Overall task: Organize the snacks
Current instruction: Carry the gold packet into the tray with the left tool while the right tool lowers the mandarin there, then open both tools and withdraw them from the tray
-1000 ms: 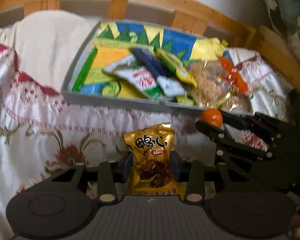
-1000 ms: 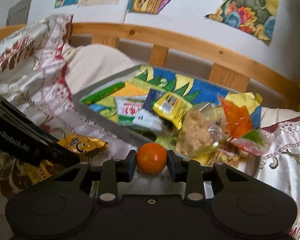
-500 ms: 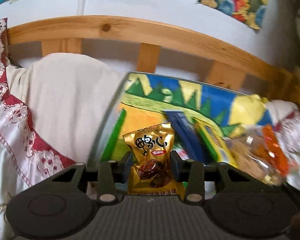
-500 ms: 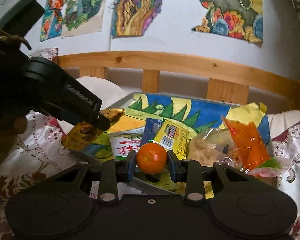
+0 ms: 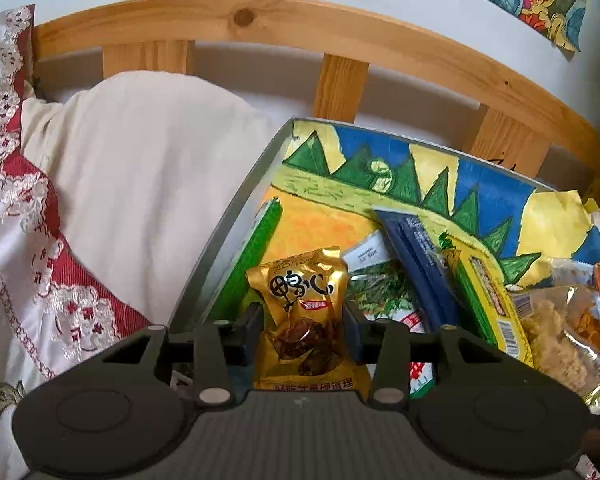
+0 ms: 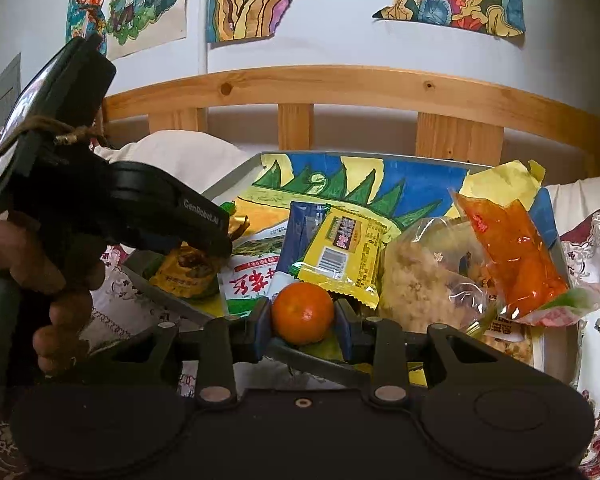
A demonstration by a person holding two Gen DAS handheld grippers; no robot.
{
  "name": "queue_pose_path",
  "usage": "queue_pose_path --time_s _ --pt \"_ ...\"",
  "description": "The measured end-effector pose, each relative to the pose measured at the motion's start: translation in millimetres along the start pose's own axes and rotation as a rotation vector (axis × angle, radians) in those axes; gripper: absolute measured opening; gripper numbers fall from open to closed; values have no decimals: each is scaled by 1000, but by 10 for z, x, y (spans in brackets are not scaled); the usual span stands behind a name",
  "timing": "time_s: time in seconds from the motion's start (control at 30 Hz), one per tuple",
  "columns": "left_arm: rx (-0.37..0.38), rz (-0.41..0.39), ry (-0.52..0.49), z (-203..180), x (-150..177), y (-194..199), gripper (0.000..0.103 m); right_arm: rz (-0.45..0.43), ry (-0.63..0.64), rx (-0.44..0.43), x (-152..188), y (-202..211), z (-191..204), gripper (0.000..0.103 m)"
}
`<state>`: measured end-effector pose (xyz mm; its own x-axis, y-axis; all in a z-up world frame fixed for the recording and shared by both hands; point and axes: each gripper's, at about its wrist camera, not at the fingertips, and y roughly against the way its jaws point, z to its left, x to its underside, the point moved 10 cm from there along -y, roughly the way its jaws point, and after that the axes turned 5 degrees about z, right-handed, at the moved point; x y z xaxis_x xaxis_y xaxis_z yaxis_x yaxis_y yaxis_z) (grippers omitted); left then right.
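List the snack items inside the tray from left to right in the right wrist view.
Gold snack packet held by the left gripper → white and green packet → dark blue packet → yellow bar → clear bag of floss → orange sachet.

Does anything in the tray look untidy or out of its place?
Yes. In the grey tray the snack packets lie heaped on its right side, overlapping at angles; the orange packet sticks up tilted. The drawing lining is crumpled at the far right corner.
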<state>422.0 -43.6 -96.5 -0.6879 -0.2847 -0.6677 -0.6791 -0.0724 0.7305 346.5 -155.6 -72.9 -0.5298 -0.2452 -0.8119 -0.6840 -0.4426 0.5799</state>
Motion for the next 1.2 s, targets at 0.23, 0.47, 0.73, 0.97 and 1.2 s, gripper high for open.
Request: queue_pose_path --time_s 0.23,0.47,0.73,0.97,1.2 --pt "6 17 12 18 89 -38 51 19 -20 -21 27 -40 -13 38" --pt "9 25 2 4 113 -8 53 46 -91 -54 61 -91 -82 39" --pt "10 31 -12 -2 121 62 60 26 -98 -41 39 -30 -89 48" --pt "19 5 -11 -4 104 197 75 7 -57 -34 9 23 -14 60" --pt "19 -21 3 40 125 335 82 -35 -38 -30 -56 144 35 71"
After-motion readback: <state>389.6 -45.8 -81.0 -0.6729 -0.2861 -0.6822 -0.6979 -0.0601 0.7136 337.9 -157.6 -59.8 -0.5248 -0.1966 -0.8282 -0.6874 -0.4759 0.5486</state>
